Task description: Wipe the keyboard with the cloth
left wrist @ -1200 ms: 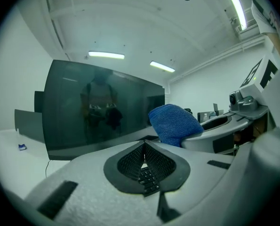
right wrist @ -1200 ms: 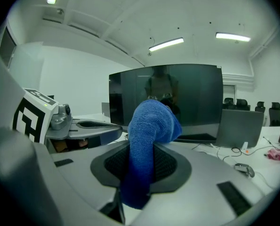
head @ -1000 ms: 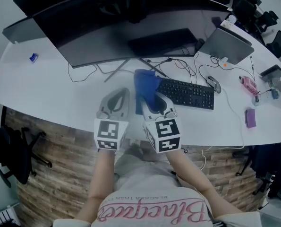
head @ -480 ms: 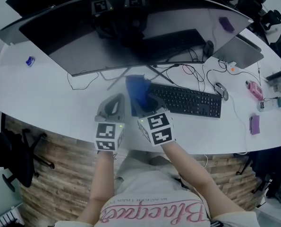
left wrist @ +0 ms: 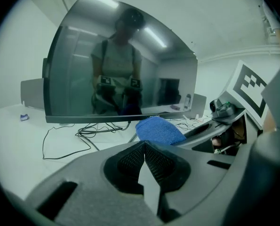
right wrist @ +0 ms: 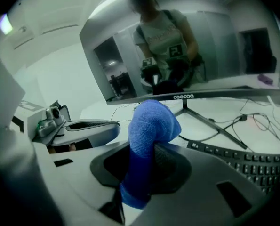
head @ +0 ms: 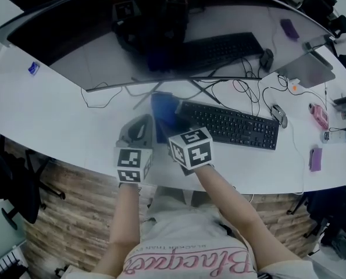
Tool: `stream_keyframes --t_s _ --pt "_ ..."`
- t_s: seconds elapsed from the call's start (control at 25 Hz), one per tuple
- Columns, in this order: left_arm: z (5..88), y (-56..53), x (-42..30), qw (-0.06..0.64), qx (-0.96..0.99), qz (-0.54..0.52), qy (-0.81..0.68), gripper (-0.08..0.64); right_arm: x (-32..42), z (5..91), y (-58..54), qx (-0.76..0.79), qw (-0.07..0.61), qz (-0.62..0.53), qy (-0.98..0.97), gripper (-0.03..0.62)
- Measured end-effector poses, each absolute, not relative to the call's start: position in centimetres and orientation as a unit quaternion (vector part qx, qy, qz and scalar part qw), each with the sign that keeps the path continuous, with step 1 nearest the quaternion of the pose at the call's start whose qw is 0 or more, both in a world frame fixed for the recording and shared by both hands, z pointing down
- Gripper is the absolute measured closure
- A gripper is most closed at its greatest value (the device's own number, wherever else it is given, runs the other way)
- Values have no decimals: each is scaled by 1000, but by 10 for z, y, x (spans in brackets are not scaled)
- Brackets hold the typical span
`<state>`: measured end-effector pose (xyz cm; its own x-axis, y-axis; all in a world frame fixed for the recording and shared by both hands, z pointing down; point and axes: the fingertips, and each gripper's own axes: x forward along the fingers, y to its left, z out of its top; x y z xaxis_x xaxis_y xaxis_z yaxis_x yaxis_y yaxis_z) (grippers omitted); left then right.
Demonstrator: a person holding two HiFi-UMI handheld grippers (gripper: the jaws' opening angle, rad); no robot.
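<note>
Head view: the left claw (head: pixel 139 128) hangs over the white bench (head: pixel 56 106), just left of the right claw (head: pixel 174 121). The right claw holds the blue cloth (head: pixel 163 108) at the left end of the black keyboard (head: pixel 234 125). Whether the cloth touches the keys I cannot tell. A wide monitor (head: pixel 161 34) stands at the far side.

Left gripper view: this claw is clenched, its jaws pressed together with nothing between them. The cloth bulges just beyond, to the right.

Right gripper view: the jaws grip a folded wad of cloth, which rises past their tips in a rounded bulge. The keys lie lower, to the right.

The wipe looks barely begun. To do it well, tip the right claw so the bulge, not the jaw tips, meets the keys. Press lightly and draw rightward along the rows in overlapping passes, with the grip firm. The left claw could steady the keyboard's near edge should it slide.
</note>
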<state>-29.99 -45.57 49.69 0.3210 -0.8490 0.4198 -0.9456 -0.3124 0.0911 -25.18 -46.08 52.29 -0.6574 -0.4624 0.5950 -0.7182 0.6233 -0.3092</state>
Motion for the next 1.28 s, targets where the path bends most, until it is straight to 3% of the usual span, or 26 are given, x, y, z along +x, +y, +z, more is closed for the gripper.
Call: stream_keyframes --t_s 0.56,1.28 --pt "510 -467 -271 174 792 162 -562 554 -196 558 -477 372 274 376 -804 495" --pt "523 -469 -223 175 794 184 -552 554 -150 560 -475 382 263 373 -803 495"
